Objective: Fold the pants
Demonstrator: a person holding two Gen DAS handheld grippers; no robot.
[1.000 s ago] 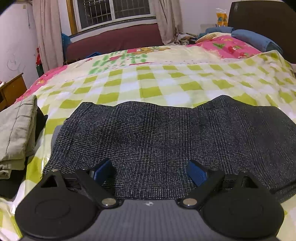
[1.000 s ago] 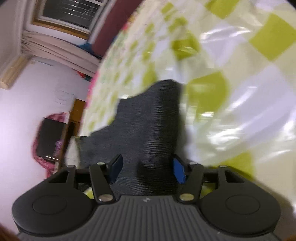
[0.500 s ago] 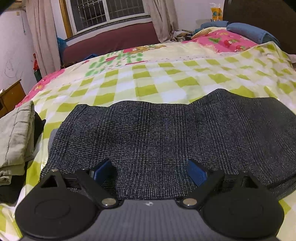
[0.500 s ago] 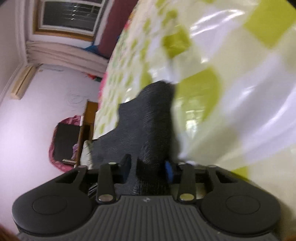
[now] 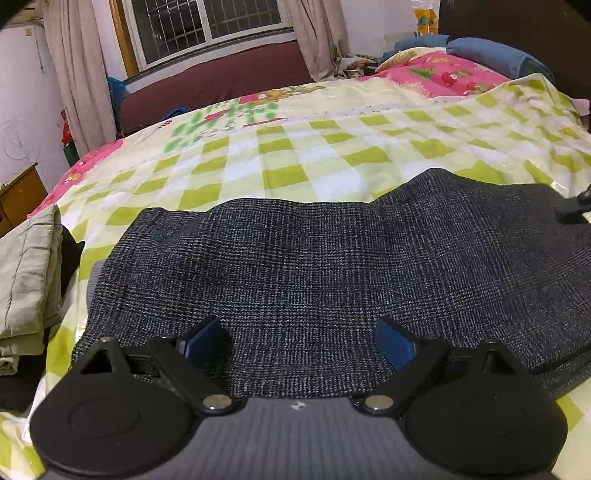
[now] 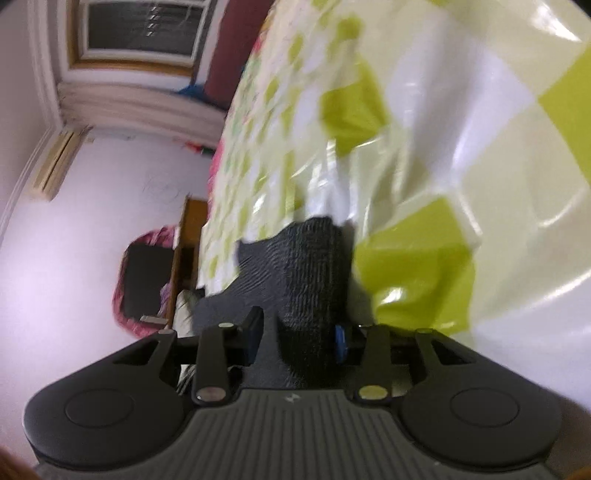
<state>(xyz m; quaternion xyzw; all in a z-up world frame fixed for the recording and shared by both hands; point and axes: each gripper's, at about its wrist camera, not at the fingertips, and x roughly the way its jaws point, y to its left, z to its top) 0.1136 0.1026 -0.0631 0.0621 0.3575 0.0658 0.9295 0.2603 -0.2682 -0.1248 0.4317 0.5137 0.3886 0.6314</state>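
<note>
One pair of pants (image 5: 325, 280), dark charcoal weave with a fine pale check, coarse and tweedy; lies flat in a broad folded band across the bed, near edge running under the left gripper (image 5: 301, 341); far edge wavy, a raised hump right of centre. Left gripper: two blue-padded fingers (image 5: 201, 338) spread wide above the cloth, nothing between them. Bed cover: glossy plastic sheet (image 5: 288, 177), lime-and-white checks, creased and shiny; beyond it a pink floral quilt (image 5: 454, 75) and one blue rolled pillow (image 5: 495, 55). At left, one stack of folded khaki clothes (image 5: 26, 280), soft and rumpled; one barred window (image 5: 207, 26) with two beige curtains.

Right wrist view, blurred and tilted: right gripper (image 6: 299, 338) with fingers drawn close, pinching a bunched ridge of the pants (image 6: 314, 288); cloth stands up in a ribbed fold from the pinch; checked sheet (image 6: 461, 147) behind it.

Against a second ago: right fingers were spread either side of the fold, now pressed onto it; left gripper's spread unchanged, its view sits slightly higher, with a dark gripper part (image 5: 576, 210) newly showing at the right edge on the pants.
</note>
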